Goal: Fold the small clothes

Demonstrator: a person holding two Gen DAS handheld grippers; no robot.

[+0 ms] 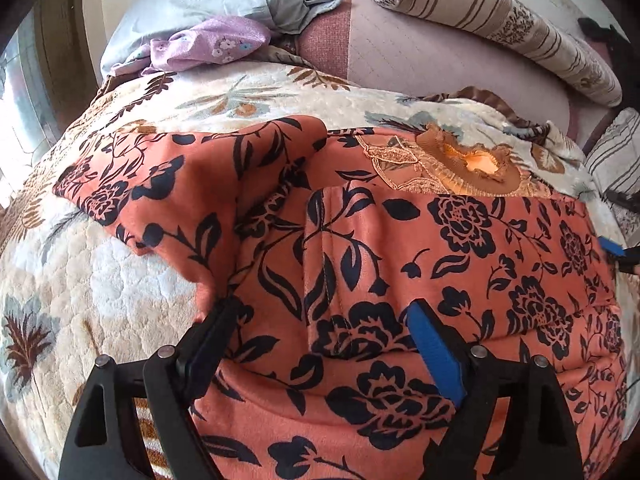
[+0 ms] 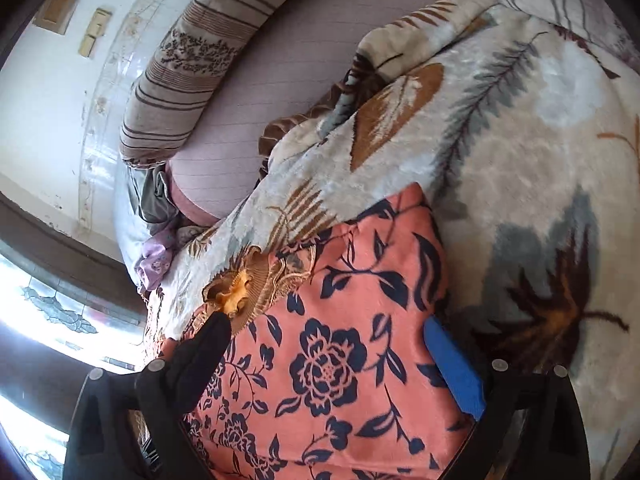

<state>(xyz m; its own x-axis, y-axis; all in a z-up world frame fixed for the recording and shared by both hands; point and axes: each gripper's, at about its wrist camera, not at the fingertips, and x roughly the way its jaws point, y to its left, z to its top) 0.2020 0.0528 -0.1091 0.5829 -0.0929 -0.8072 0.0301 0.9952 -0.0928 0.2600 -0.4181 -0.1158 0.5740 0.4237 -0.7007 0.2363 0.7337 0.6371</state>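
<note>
Folding a coral floral garment on a plush leaf-print blanket, both grippers over the cloth.

The cream plush blanket with brown and grey leaves carries the coral-orange fleece garment printed with dark navy flowers, spread flat with one flap turned over toward its middle and a gathered tan collar at the far edge. The left gripper stands wide over the garment, nothing pinched; the right gripper also straddles cloth with wide-set fingers, apparently empty. To fold well, I judge each should pinch a single edge layer and carry it across evenly. Hidden: the garment's near hem, under both tools; whether the right gripper's fingertips touch fabric is unclear.
</note>
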